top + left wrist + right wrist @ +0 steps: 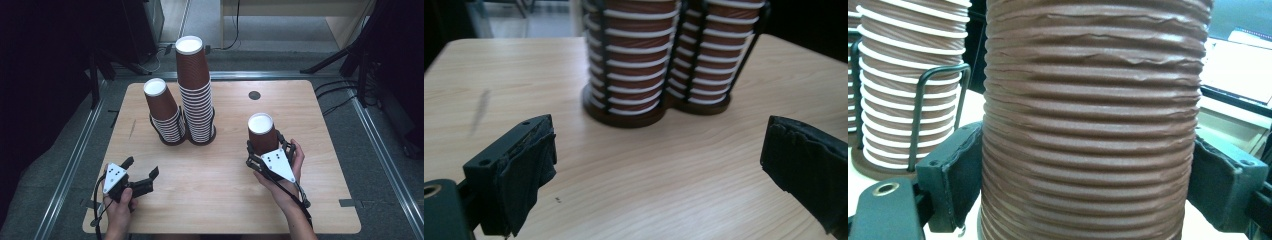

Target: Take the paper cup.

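On the worktop's (215,170) right side, the right tool (265,151) pinches an inverted brown cup (262,132), hiding its lower wall. The left tool (141,168) is spread, facing two racked cup stacks (185,107).

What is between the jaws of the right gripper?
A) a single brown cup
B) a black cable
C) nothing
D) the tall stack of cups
A: the right gripper has its jaws on both sides of a single brown cup, apart from the two stacks.
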Tool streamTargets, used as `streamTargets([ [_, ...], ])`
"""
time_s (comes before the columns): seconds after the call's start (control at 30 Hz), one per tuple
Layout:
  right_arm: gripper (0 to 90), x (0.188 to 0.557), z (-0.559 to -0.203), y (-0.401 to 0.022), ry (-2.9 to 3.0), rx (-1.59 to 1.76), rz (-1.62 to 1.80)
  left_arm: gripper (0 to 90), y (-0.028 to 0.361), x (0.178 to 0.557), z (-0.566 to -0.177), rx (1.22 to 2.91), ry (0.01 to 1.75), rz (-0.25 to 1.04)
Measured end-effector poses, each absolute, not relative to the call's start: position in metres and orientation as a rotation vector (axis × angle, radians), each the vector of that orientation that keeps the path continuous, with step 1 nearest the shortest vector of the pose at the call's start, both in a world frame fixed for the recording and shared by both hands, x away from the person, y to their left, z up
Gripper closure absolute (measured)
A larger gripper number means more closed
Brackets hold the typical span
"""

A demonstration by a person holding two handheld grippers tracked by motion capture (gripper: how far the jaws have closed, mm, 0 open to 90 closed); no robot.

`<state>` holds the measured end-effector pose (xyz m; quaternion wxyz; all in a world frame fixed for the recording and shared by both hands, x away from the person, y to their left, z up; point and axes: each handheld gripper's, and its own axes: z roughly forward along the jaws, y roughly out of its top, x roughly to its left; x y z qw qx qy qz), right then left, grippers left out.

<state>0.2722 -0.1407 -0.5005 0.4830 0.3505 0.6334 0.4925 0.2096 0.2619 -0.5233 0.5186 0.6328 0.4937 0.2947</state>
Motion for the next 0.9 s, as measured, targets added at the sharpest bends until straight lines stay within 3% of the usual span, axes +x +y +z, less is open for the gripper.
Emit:
streamTargets([
  [0.5,13.1,0.268,-0.511,-0.126,1.605,0.768,1.189,2.0,0.221,0.228,-0.498,1.535,1.033,0.692],
  [0.9,13.1,0.258,-0.523,-0.098,1.685,0.636,1.186,2.1,0.187,0.223,-0.488,1.578,0.902,0.563],
])
